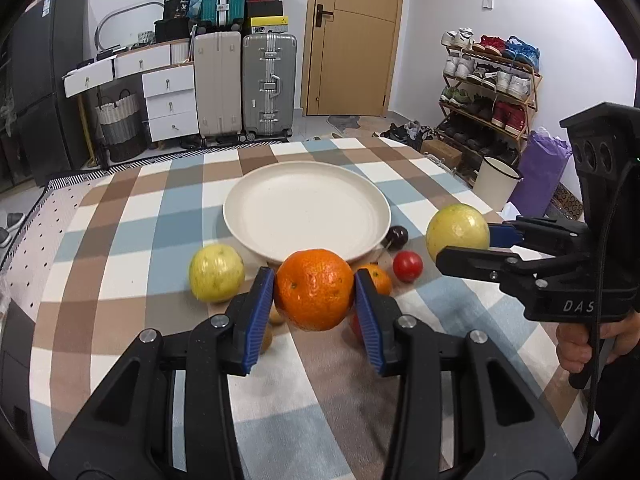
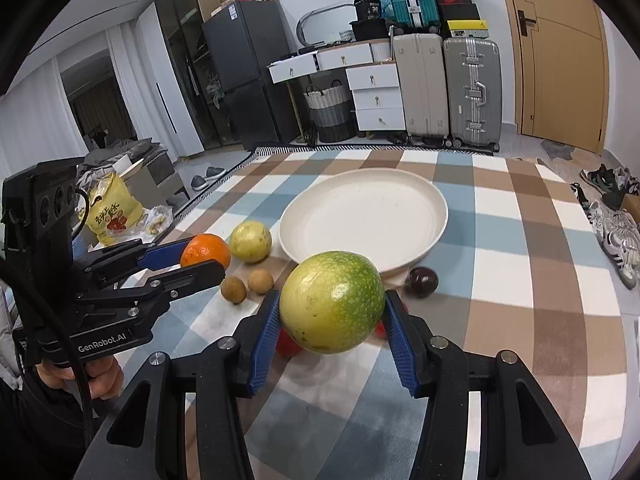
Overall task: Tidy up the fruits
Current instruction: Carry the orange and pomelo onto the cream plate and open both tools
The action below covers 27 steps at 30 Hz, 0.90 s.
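The white plate (image 1: 240, 216) on the checked cloth (image 1: 120, 240) holds no fruit.

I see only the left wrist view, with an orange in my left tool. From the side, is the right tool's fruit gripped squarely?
Observer: Yes. The right tool has a blue pad pressed on each side of the green-yellow fruit, which is held clear of the tablecloth.
Operator: My own pads block the cloth ahead. What is there?
Observer: A small brown fruit and a second brown fruit lie side by side, short of the cream plate.
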Motion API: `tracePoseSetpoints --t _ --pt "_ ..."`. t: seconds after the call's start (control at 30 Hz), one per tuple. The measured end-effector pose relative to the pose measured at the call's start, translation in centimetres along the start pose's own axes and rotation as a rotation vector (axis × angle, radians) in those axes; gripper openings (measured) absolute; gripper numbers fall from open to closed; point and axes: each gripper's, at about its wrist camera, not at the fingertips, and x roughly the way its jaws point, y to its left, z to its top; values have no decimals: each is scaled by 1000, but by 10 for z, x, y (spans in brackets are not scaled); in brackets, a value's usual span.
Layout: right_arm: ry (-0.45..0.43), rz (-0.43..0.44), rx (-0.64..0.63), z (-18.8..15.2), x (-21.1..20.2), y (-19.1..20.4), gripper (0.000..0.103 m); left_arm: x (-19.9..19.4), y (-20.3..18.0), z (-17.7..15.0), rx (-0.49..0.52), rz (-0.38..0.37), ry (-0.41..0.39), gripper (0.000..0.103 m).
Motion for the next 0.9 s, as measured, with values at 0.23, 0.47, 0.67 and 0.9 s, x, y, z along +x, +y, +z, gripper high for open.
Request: tracePoseSetpoints --t 0.23,0.47,0.67,0.9 --pt "-27 -3 7 22 1 -9 51 13 2 27 -2 14 -18 38" --pt "-38 -6 2 41 13 -16 51 34 10 49 -15 20 -21 38" --pt "-32 -6 6 47 26 -19 51 60 21 61 -24 30 -10 38" --pt "-23 -5 15 56 46 -24 51 88 28 63 -36 40 3 38"
